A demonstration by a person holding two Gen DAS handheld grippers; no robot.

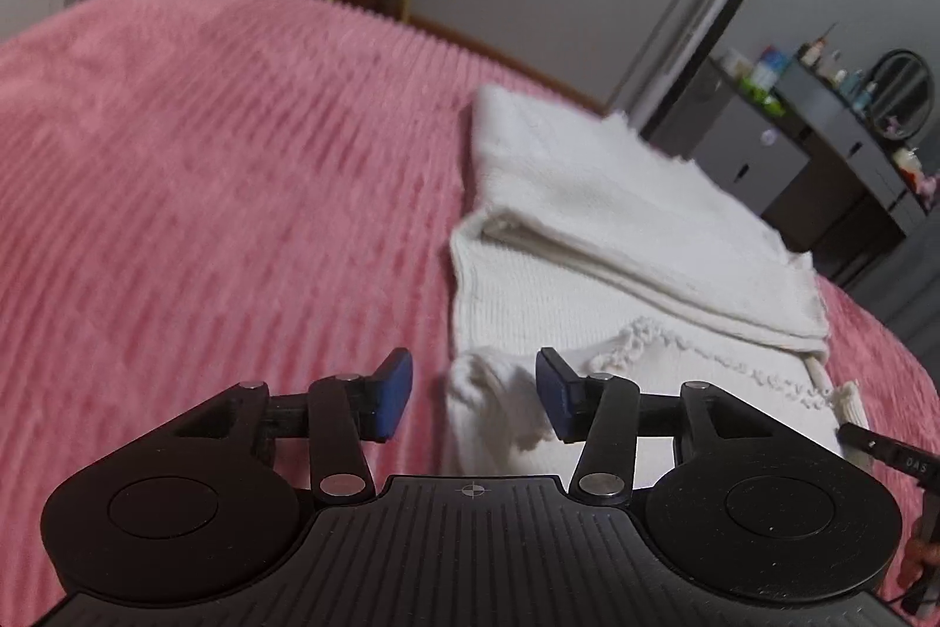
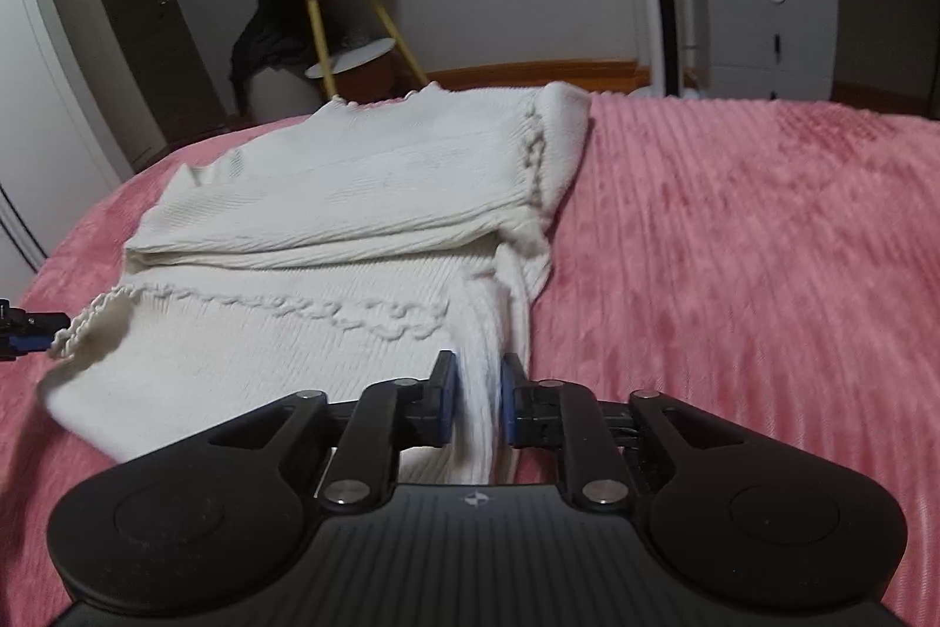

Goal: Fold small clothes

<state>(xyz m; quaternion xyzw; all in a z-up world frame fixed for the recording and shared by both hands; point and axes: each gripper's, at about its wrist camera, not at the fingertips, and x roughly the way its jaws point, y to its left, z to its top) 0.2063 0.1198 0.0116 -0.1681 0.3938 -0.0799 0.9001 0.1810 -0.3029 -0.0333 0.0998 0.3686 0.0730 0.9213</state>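
Observation:
A small white ribbed knit top [image 1: 617, 239] lies partly folded on the pink bedspread [image 1: 205, 186], with one layer turned over another. My left gripper [image 1: 473, 401] is open, its blue pads on either side of the top's near left corner, holding nothing. In the right wrist view the same top [image 2: 352, 227] lies ahead and left. My right gripper [image 2: 477, 403] is shut on a ribbed strip at the top's near right edge. The left gripper's tip [image 2: 23, 330] shows at the far left, by the scalloped hem.
The pink bedspread [image 2: 764, 245] spreads wide to the right of the garment. Beyond the bed stand a yellow-legged side table [image 2: 341, 10], a grey drawer unit [image 2: 769, 27] and a dresser with bottles and a round mirror [image 1: 846, 110].

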